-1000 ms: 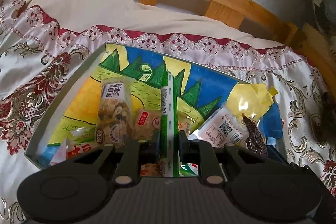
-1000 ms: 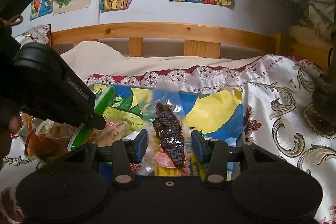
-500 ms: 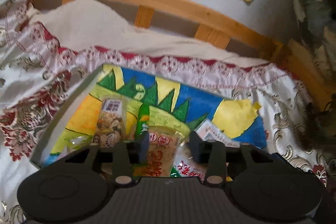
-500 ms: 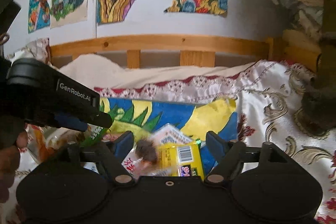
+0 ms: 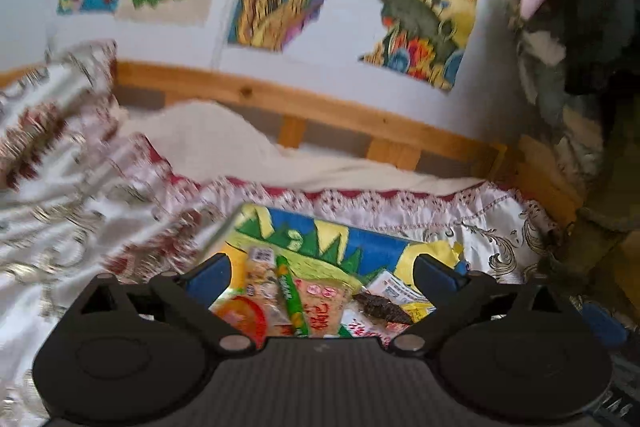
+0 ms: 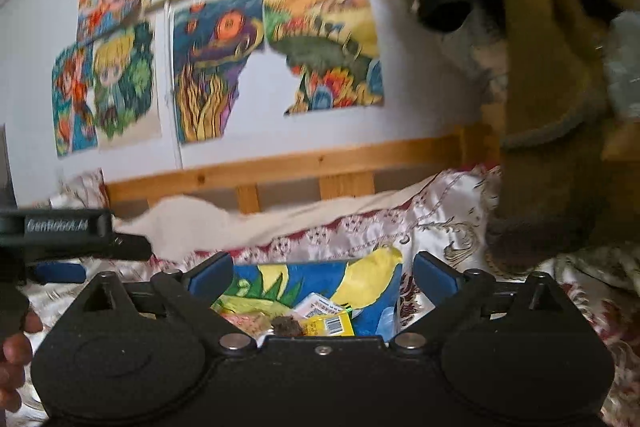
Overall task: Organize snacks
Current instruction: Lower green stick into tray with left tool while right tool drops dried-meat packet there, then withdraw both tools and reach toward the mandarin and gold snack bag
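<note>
Both grippers, left [image 5: 322, 273] and right [image 6: 323, 273], have just been opening and are now gaping empty, lifting away; the green stick [image 5: 291, 297] and dark snack [image 5: 382, 306] they gripped a second ago are lying in the painted tray [image 5: 372, 247], so that placement looks finished. The tray is sitting on a brocade bedspread [image 5: 496, 227] under a wall of drawings [image 6: 216, 67].
</note>
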The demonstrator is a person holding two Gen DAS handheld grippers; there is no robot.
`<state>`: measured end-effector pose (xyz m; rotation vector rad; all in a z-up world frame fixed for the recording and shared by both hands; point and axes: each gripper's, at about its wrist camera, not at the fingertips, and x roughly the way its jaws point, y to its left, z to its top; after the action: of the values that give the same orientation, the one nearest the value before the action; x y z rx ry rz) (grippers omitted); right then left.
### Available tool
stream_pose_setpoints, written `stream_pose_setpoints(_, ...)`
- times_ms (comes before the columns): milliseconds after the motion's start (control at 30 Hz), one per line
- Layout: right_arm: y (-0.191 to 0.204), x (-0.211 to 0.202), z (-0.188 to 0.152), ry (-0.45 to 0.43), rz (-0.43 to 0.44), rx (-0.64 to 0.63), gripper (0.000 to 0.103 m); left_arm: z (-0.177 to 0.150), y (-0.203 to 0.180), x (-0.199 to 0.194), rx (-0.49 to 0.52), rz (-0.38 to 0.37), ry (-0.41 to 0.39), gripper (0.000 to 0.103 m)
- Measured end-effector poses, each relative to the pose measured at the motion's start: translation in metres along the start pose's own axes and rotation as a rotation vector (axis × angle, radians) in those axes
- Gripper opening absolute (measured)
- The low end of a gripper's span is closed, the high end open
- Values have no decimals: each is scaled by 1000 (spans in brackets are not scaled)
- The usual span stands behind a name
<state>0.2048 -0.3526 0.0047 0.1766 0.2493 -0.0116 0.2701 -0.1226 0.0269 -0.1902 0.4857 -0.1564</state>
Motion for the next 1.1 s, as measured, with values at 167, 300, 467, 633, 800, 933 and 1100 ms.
stream_pose_setpoints(167, 5, -48, 2, -25, -4, -1, 101, -7, 1, -44, 30, 20, -39, 102)
stream_pose_setpoints(300, 8, -79, -1, -52, -3, 40, 102, -14, 7, -72, 26, 11, -57, 102)
stream_pose_setpoints(467, 13, -115, -12, -76, -41, 56, 102, -29, 17, -98, 23, 4, -65, 102)
stream_pose_setpoints(633, 22, -139, -27, -33, -65, 64, 102, -49, 24, -120, 69, -34, -74, 102)
stream_pose_setpoints(800, 34, -159, -38, 65, -139, 76, 102, -70, 28, -134, 126, -67, -44, 102)
stream_pose_setpoints(933, 44, -176, -44, 106, -185, 47, 102, -83, 40, -146, 103, -94, -17, 102)
stream_pose_setpoints(1100, 63, -191, -63, 173, -180, -21, 102, -96, 55, -156, 90, -94, 24, 102)
